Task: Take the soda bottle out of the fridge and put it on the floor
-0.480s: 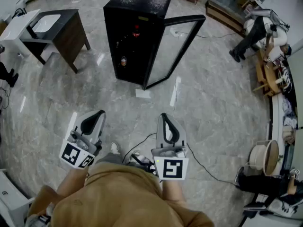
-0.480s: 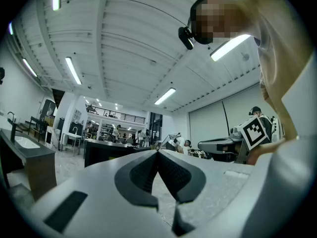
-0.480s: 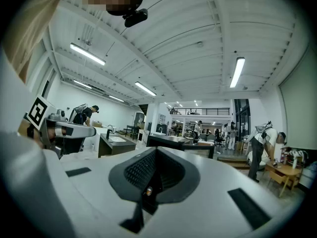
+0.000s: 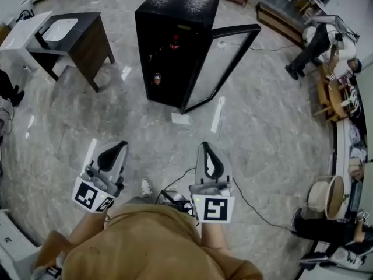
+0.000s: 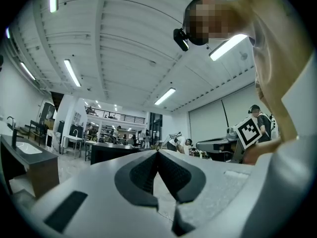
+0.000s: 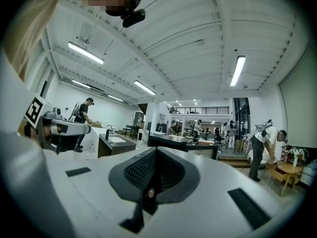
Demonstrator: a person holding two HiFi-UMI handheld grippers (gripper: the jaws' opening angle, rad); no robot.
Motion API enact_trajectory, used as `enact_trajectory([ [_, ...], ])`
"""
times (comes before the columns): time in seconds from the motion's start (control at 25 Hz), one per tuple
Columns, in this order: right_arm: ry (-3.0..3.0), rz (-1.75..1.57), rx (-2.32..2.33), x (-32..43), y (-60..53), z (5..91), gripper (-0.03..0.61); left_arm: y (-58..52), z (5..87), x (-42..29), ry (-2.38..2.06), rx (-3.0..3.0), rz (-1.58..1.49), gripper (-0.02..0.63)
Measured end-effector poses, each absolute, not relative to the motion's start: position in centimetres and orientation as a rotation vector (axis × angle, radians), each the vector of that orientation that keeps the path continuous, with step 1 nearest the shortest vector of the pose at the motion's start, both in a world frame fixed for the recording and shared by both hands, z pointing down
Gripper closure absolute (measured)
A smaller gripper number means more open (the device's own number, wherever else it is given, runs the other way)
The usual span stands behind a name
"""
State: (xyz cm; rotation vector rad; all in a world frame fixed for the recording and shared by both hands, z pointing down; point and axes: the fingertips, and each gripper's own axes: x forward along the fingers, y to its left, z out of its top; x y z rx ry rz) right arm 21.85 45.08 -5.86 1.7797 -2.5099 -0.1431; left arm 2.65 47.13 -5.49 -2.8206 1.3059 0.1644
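The black fridge [image 4: 175,45] stands on the marble floor ahead, its glass door [image 4: 224,66] swung open to the right. Inside, a red-capped soda bottle [image 4: 174,41] sits on an upper shelf, and a smaller item [image 4: 156,77] sits lower down. My left gripper [image 4: 121,146] and right gripper [image 4: 204,146] are held side by side in front of my body, well short of the fridge. Both are shut with nothing between the jaws. In the left gripper view the left gripper [image 5: 158,152] points over the fridge top [image 5: 114,151]. The right gripper [image 6: 156,150] points at the fridge [image 6: 183,144].
A dark table with a white sink [image 4: 70,34] stands left of the fridge. A sheet of paper [image 4: 180,119] lies before the open door. A cable [image 4: 250,206] runs across the floor at my right. A person [image 4: 309,45] and wooden furniture are at the far right.
In the head view the fridge has shifted slightly down and to the right. Both grippers hold the same shut pose.
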Motion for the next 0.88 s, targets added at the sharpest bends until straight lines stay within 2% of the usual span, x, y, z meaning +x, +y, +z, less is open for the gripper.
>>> enact_trajectory([
  [0.64, -2.478, -0.182, 1.816, 12.3, 42.9, -7.8, 0.576, 43.9, -4.6, -6.6, 1.224, -2.902, 0.266, 0.612],
  [0.88, -2.443, -0.178, 1.840, 11.7, 43.1, -8.3, 0.577, 43.7, -3.8, -7.3, 1.186, -2.941, 0.249, 0.612],
])
